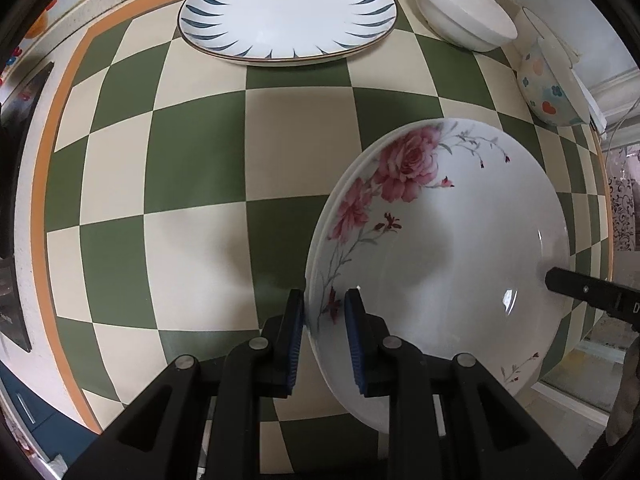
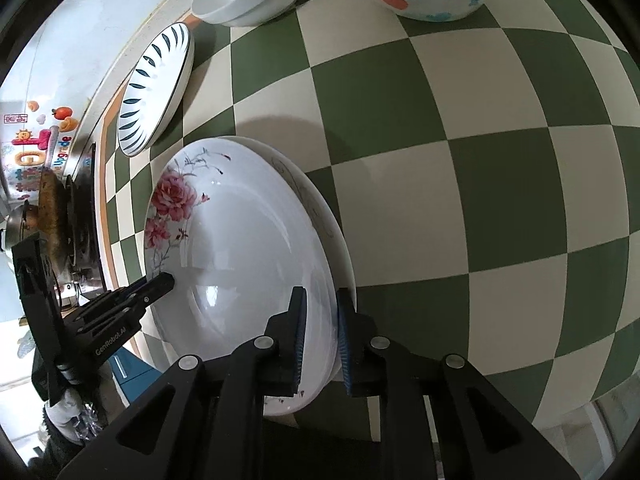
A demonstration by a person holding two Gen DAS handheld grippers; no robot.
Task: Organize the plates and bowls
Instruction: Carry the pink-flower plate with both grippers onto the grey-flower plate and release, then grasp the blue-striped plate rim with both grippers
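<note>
A: What is shown at centre?

B: A rose-painted plate (image 1: pixel 440 248), stacked on a second plate (image 2: pixel 320 216) of like size, is seen held above the green-and-cream checked counter (image 1: pixel 192 168). The stack's near rim is clamped between the blue pads of the left claw (image 1: pixel 324 320); the opposite rim is gripped by the right claw (image 2: pixel 322 320), whose pads are pressed to both sides of the edge.

A: Is the stack level?

B: It is tilted in both views, and whether any part of it is touching the counter cannot be told.

A: And what is seen beyond it?

B: A blue-leaf plate (image 1: pixel 288 12) is set flat at the counter's far edge, well apart from the stack. A white bowl (image 1: pixel 464 12) is placed near it, and a bowl with coloured spots (image 1: pixel 552 88) is stood just past that. A stove with a pan (image 2: pixel 52 208) is visible off the counter's end, below wall stickers (image 2: pixel 36 136).
</note>
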